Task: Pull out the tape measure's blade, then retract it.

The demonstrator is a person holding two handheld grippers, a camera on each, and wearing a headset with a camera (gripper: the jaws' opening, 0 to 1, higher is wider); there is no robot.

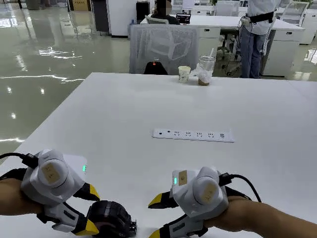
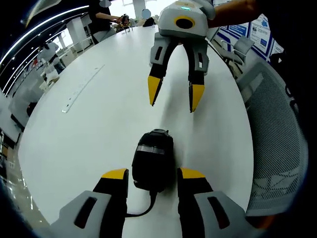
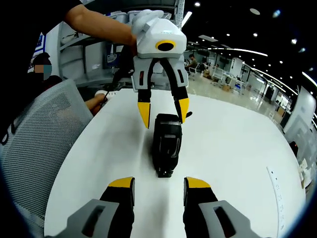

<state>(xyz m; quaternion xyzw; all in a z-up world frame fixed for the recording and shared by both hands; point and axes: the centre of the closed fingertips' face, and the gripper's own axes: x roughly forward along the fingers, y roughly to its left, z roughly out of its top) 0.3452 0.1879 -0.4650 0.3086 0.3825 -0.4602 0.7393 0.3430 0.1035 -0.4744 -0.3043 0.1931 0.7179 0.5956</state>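
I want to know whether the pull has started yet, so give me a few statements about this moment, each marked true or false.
1. The tape measure lies between the jaws of the left gripper. True.
2. The right gripper is shut on the tape measure. False: its jaws are open, they point at the tape measure and they are apart from it.
3. The blade is drawn out across the table. False: nothing is drawn out of the tape measure.
4. A power strip lies on the table beyond both grippers. True.
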